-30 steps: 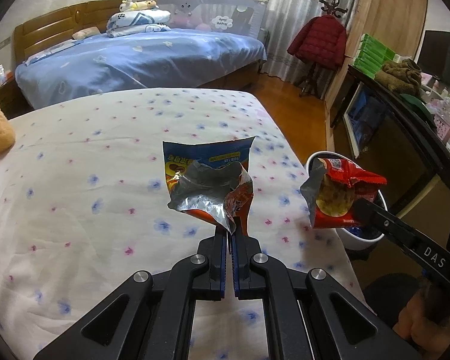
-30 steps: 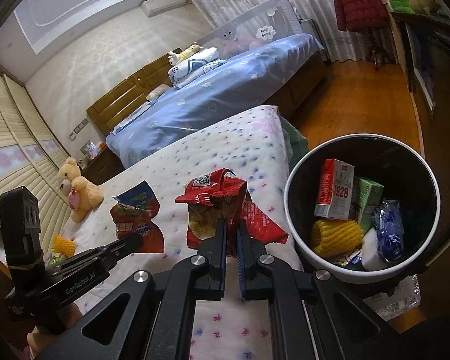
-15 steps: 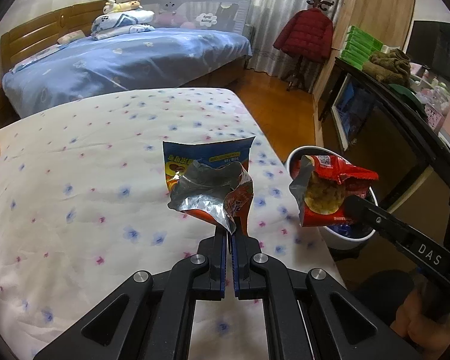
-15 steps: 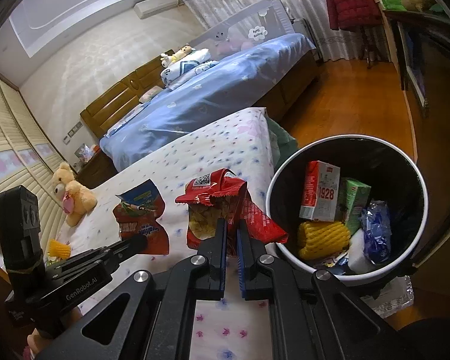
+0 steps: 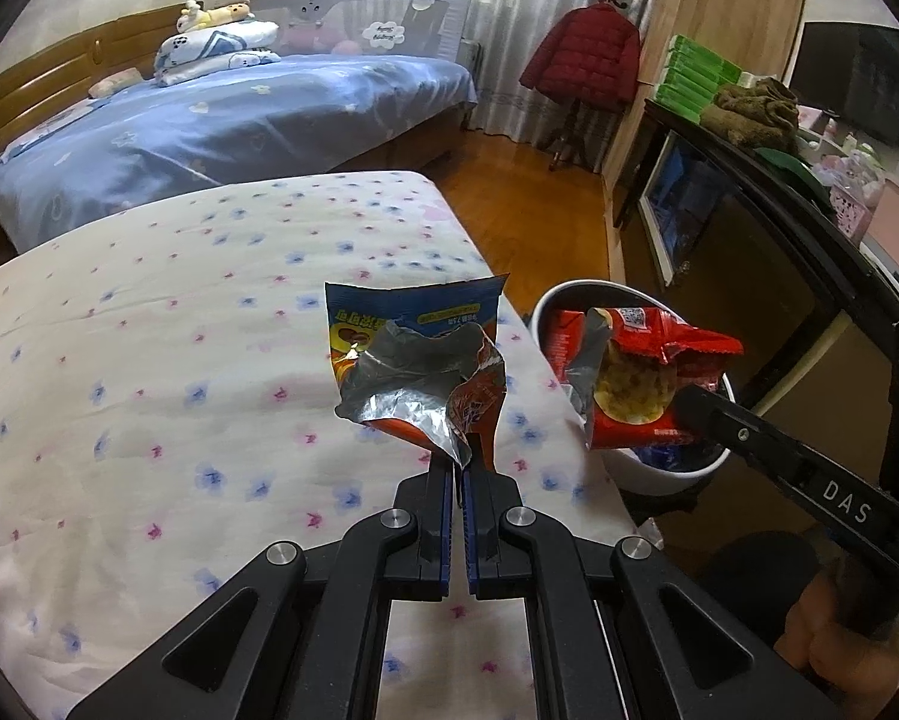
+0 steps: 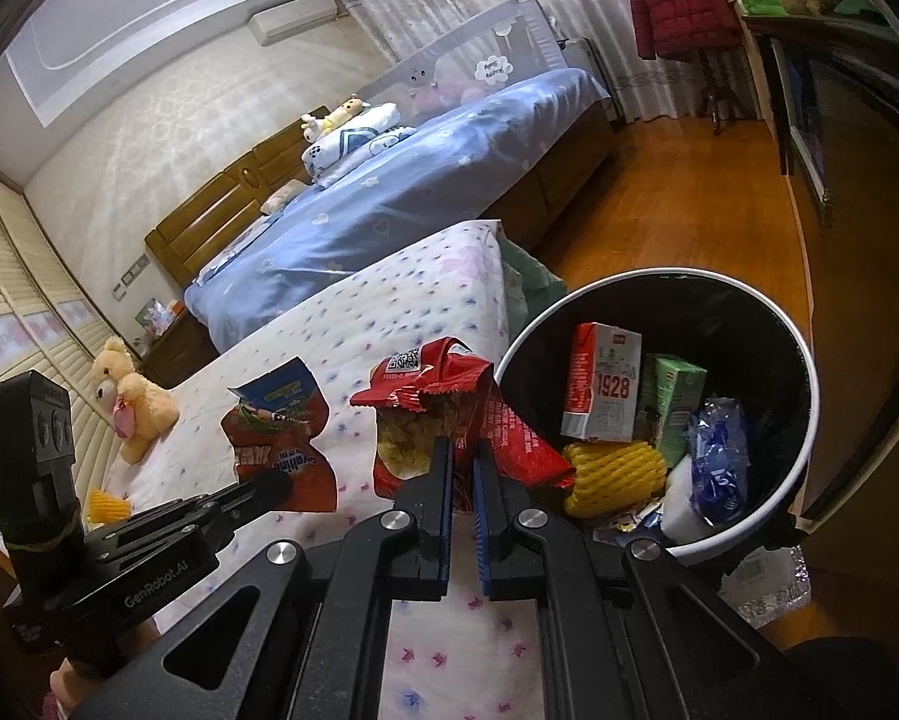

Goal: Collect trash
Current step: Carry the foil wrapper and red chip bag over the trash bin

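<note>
Left wrist view: left gripper [image 5: 462, 471] pinched shut on torn blue-and-orange foil snack wrapper [image 5: 416, 369] above floral bedsheet [image 5: 179, 360]; right wrist view: right gripper [image 6: 462, 468] clamped on crumpled red chip bag [image 6: 443, 414] beside white-rimmed round trash bin [image 6: 809, 420].

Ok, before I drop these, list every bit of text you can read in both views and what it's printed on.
"1928": red-and-white drink carton in the round white-rimmed trash bin.
"DAS": arm of the right hand-held gripper, seen from the left wrist.
"GenRobot.AI": body of the left hand-held gripper, seen from the right wrist.
Blue-and-orange foil snack bag: print too distorted to read.
Red crinkled chip bag: QR code only, small print unreadable.
Green carton: unreadable.
</note>
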A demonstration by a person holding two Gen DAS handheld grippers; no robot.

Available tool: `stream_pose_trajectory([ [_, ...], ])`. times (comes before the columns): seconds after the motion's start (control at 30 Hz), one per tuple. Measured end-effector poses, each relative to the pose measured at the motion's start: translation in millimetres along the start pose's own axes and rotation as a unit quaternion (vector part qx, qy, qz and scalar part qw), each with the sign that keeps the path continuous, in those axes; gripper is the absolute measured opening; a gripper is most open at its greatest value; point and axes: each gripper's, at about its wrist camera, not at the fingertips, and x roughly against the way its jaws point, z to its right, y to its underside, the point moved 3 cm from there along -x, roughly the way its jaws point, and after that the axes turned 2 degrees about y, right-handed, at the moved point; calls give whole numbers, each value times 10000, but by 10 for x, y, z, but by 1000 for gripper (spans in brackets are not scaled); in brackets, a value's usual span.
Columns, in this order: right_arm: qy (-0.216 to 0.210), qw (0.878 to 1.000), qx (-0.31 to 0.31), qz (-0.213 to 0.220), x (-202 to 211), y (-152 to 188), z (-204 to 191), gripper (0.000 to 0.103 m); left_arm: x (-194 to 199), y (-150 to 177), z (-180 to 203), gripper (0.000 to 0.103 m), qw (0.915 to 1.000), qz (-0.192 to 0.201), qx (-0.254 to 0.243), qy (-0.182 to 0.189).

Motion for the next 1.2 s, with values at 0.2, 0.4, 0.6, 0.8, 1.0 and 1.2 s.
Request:
stream_pose_trajectory([
  [0.2, 34, 10000, -15, 61, 59, -14, 40, 6, -4, -31, 53, 2, 9999, 46, -110, 12],
  [0.4, 95, 9999, -49, 117, 113, -36, 93, 6, -7, -17, 112, 2, 9998, 45, -179, 56],
  [0.6, 145, 9997, -83, 162, 172, -51, 153, 6, -15, -20, 165, 2, 9997, 27, -240, 90],
  [0.8, 178, 9996, -112, 193, 221, -46, 192, 6, -19, -49, 233, 2, 9994, 31, -312, 150],
  [1.0, 221, 9994, -143, 219, 256, -41, 222, 6, -10, -45, 295, 2, 9991, 32, -384, 192],
  [1.2, 262, 9992, -175, 239, 280, -39, 271, 6, -29, -61, 310, 2, 9988, 4, -415, 247],
])
